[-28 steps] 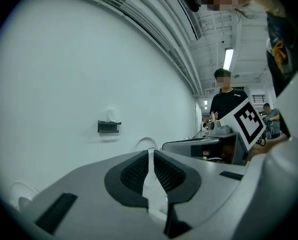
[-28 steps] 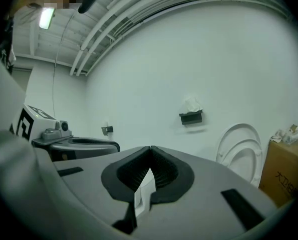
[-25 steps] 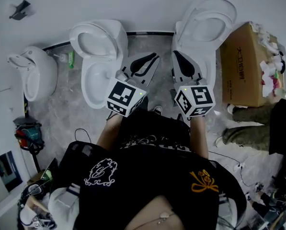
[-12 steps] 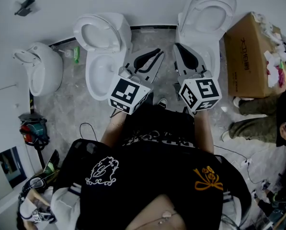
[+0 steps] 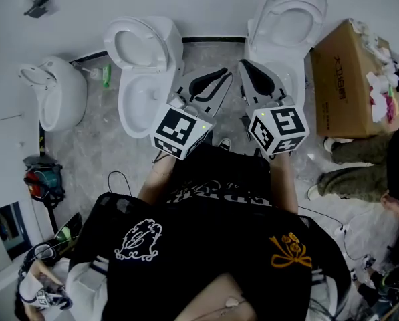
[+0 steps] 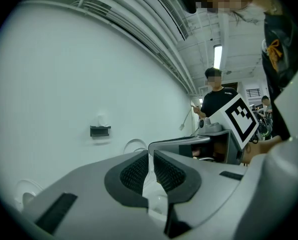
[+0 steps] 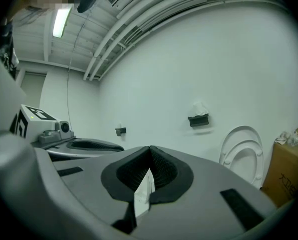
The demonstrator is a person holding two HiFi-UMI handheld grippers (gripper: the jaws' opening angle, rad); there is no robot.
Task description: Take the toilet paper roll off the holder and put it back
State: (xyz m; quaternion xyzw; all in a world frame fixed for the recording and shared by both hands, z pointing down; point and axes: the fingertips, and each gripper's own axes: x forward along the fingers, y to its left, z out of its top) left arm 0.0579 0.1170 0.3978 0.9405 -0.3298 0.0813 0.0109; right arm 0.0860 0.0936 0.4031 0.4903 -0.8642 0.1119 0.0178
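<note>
A black wall holder (image 7: 198, 120) with white paper (image 7: 200, 108) on top shows ahead of my right gripper (image 7: 149, 148), well out of reach. The left gripper view shows that black holder (image 6: 100, 130) too, far beyond my left gripper (image 6: 150, 154). Another small holder (image 5: 37, 4) hangs at the wall's far left. In the head view both grippers are held side by side over the floor between two toilets, the left gripper (image 5: 220, 74) beside the right gripper (image 5: 242, 65). The right jaws are shut and empty. The left jaws stand together except for a thin slit, with nothing held.
A white toilet (image 5: 140, 72) stands ahead on the left and another toilet (image 5: 287, 32) on the right, lids up. A third white fixture (image 5: 52, 99) is far left. A cardboard box (image 5: 346, 85) and a bystander's legs (image 5: 359, 172) are at the right. Cables lie on the floor.
Both grippers have edged forward toward the wall, still side by side with the jaws as before. The bystander at the right has shifted a little.
</note>
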